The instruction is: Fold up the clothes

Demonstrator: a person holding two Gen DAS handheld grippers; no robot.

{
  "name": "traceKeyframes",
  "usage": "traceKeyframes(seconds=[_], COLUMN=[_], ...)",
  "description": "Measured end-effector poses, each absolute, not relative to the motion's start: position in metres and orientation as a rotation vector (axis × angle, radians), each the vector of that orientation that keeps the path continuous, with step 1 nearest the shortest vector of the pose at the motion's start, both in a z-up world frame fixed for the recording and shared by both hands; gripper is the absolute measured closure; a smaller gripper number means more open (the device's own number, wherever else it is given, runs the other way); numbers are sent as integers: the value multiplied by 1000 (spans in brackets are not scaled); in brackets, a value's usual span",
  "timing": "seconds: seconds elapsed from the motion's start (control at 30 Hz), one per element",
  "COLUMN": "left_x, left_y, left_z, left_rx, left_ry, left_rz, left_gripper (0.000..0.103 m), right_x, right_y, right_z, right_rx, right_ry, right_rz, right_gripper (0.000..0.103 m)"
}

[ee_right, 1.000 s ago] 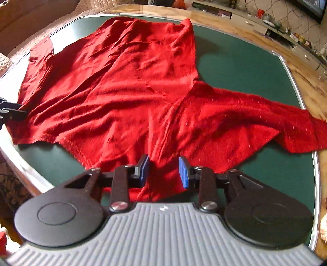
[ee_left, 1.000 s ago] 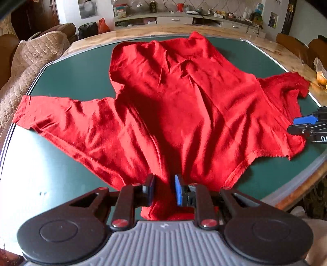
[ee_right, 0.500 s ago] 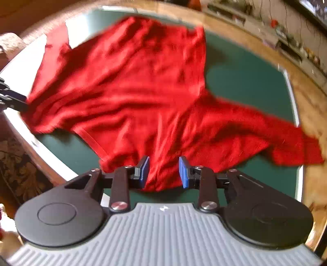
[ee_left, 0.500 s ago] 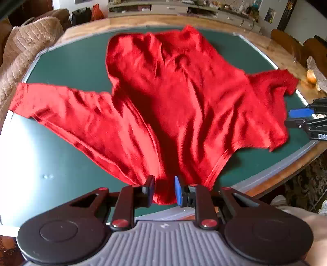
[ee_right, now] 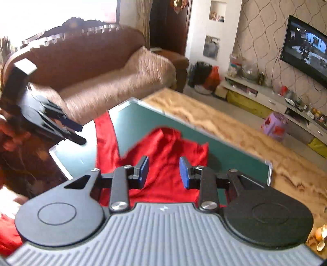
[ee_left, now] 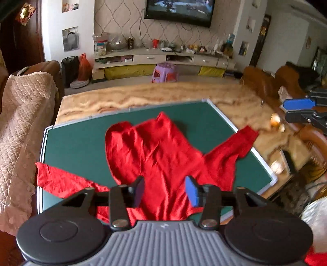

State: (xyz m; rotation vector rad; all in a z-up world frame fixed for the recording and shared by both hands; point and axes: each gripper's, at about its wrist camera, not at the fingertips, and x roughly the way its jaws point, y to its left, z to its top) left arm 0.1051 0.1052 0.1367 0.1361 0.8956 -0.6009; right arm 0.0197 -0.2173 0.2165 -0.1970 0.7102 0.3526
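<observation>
Garment first: red sweater (ee_left: 161,155) lies spread and rumpled on the green mat (ee_left: 77,141), which sits on the marbled counter (ee_left: 143,94). From my left wrist view one sleeve (ee_left: 61,180) trails to the near left edge of the mat, the other sleeve (ee_left: 235,147) runs right and its cuff hangs past the mat's border onto the counter. Near hem drops below the mat's near edge, under the left gripper (ee_left: 164,191).

Left gripper jaws have just been opening and now stand apart. Cloth shows in the gap between them, but I see no pad pressing on it; it looks well below the jaws. Right gripper (ee_right: 163,171) same story: jaws have just widened, apart now, red fabric seen through the gap, not pinched.

Both views are motion-blurred, so whether a fold of the hem brushes either pad I can't say for sure.

Each gripper shows in the other's view: the right one at the far right of the left view, the left one at the left of the right view, with a hand (ee_right: 10,133) behind it.

Around: quilted sofa (ee_left: 24,122) left of the counter, TV (ee_left: 179,10) on the far wall, purple stool (ee_left: 164,72) beyond the counter.
</observation>
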Motion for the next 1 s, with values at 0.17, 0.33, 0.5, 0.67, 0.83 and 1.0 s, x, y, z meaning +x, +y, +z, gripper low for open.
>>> traceKeyframes(seconds=[0.17,0.33,0.5,0.67,0.83,1.0], left_x=[125,150,184,231,286,343], left_y=[91,83,80,70,63,55], left_z=[189,225,217,171,119,56], left_rx=[162,125,72,46,-1,-13], left_ry=[880,855,853,938,999,1051], left_rz=[-567,-538,-514,-463,-395,-320], left_gripper=[47,42,37,37,37,37], right_x=[41,74,120,177,238,291], right_y=[-227,-252,-283,-306,-331,-342], right_z=[288,334,311,247,185,110], right_rx=[-200,-168,-85,-26,75,141], right_ry=[660,620,632,716,763,816], right_rz=[298,234,206,169,134,100], right_gripper=[56,56,56,55,55,55])
